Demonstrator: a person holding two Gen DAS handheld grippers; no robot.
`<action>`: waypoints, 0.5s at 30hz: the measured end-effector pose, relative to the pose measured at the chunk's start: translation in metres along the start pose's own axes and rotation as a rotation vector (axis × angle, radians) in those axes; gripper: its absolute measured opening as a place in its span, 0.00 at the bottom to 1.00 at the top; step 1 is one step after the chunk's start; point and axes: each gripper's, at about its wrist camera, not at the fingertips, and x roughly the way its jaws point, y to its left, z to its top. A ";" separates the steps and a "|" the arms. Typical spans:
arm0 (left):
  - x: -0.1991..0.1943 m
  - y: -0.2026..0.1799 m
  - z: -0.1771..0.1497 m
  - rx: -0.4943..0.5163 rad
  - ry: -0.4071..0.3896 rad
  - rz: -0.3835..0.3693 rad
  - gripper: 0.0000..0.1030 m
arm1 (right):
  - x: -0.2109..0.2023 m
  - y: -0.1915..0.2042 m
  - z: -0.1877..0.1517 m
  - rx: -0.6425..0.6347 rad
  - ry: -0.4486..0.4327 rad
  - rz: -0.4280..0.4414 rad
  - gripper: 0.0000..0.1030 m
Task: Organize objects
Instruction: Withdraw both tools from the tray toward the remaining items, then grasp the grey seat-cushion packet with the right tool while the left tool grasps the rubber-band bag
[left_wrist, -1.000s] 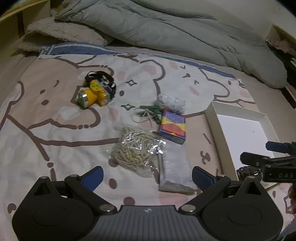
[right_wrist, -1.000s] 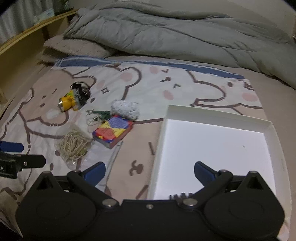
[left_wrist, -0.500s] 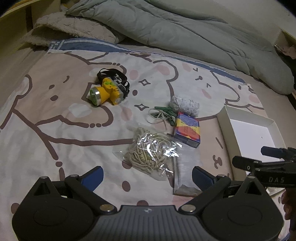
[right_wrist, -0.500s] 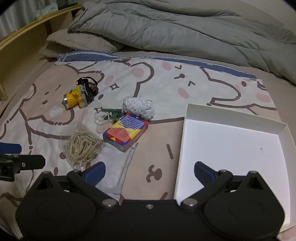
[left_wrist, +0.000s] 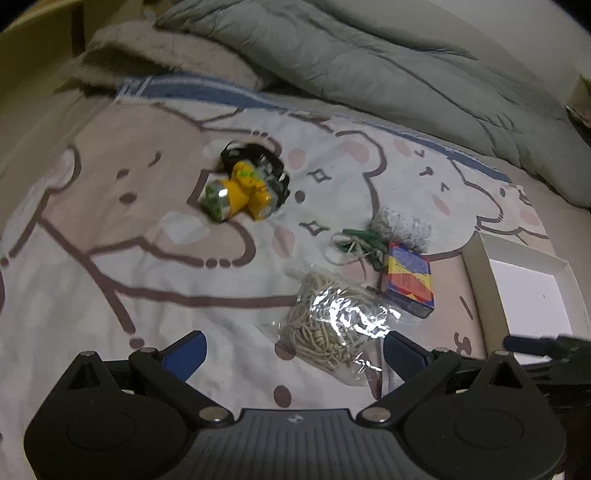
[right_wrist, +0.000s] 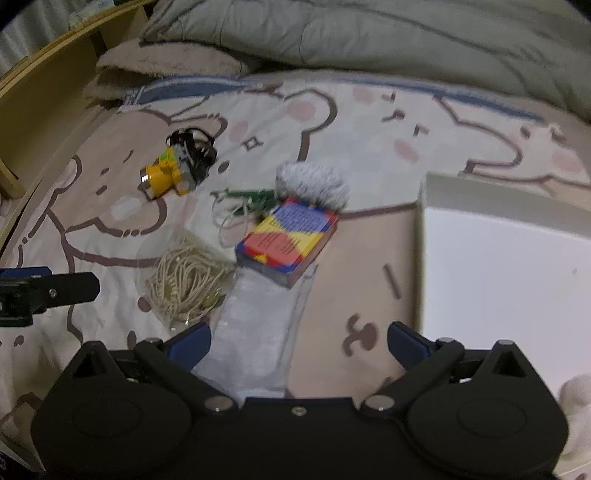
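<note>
A headlamp, yellow with a black strap, lies far left on the sheet, well apart from the other things. To its right, nearer the middle, a clear bag of cord lies flat, its plastic catching glare. Just beyond the bag are green clips tangled with a loose loop of string, and behind them a grey-white bundle. A box printed in red, yellow and blue lies touching the clips and close beside the bundle; in the right wrist view its near end rests on a long pale pouch that runs toward the camera. Farthest right is the white tray, its near wall beside the box but apart from it, nothing showing in it. A grey duvet is heaped across the back of the bed. The left gripper hangs over the bag of cord with its blue-tipped fingers spread wide, gripping nothing. The right gripper hangs over the pouch, its fingers likewise spread wide and empty, with the tray's edge at its right.
</note>
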 end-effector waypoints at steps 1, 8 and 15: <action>0.003 0.002 -0.002 -0.018 0.012 0.002 0.98 | 0.005 0.001 -0.001 0.011 0.013 0.007 1.00; 0.023 0.003 -0.010 -0.017 0.067 0.005 0.98 | 0.035 0.008 -0.006 0.044 0.073 0.056 0.95; 0.034 0.007 -0.005 -0.078 0.065 -0.008 0.98 | 0.056 0.022 -0.010 -0.031 0.131 0.057 0.81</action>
